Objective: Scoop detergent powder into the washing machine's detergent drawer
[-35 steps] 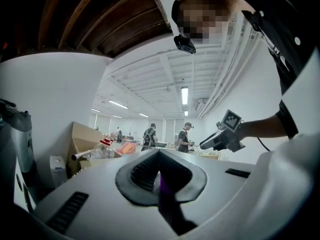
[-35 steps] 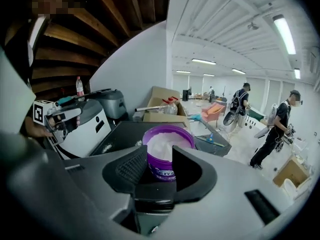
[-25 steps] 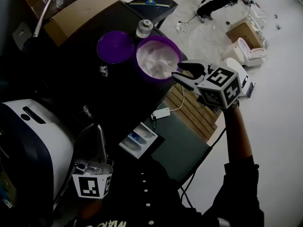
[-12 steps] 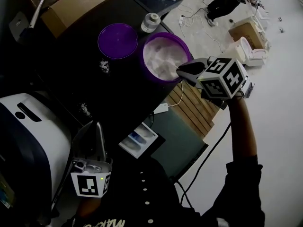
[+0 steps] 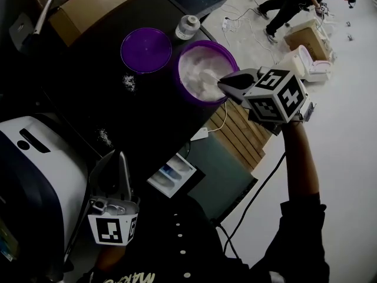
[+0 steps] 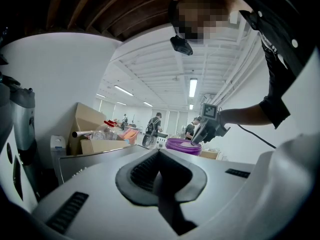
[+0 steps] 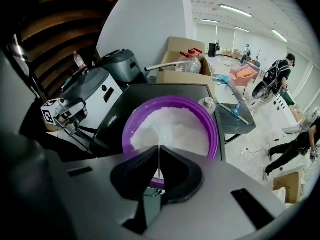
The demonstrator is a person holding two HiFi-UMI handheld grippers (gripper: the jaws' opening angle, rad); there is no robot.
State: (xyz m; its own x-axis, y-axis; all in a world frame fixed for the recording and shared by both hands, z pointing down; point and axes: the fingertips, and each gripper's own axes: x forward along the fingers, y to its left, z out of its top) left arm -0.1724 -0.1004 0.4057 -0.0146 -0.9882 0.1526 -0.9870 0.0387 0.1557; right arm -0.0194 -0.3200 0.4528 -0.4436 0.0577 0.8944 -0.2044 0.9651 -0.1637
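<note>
Up at 1 o'clock in the head view: a purple tub (image 5: 178, 75) on a dark top (image 5: 118, 117), heaped with white detergent powder (image 5: 197, 63). At its 4 o'clock rim, the right gripper (image 5: 227, 84), pitched steeply down into the tub. Jaws just now closing, brought together on a thin white strip. Probably the handle of the scoop (image 5: 209, 77) lying in the powder, though seen edge-on in the right gripper view and hard to be sure of. Tub rim (image 7: 127, 129) and powder fill the space beyond those jaws.

At 9 o'clock from the tub, just beside it, a flat purple lid (image 5: 146, 50). At 11 o'clock, a small white jar (image 5: 188, 26). Loose specks of spilled powder (image 5: 128, 82) at 8 o'clock from the lid.

Straight down at 6 o'clock from the tub, under the front edge of the dark top: the detergent drawer (image 5: 174, 173), pulled open, compartments showing, well apart from the scoop.

Low at 7 o'clock of the head view, the left gripper (image 5: 122, 157), pointing toward 12, next to a white appliance (image 5: 35, 170). Pads pressed flat together, nothing between them, and well away from tub and drawer.
</note>
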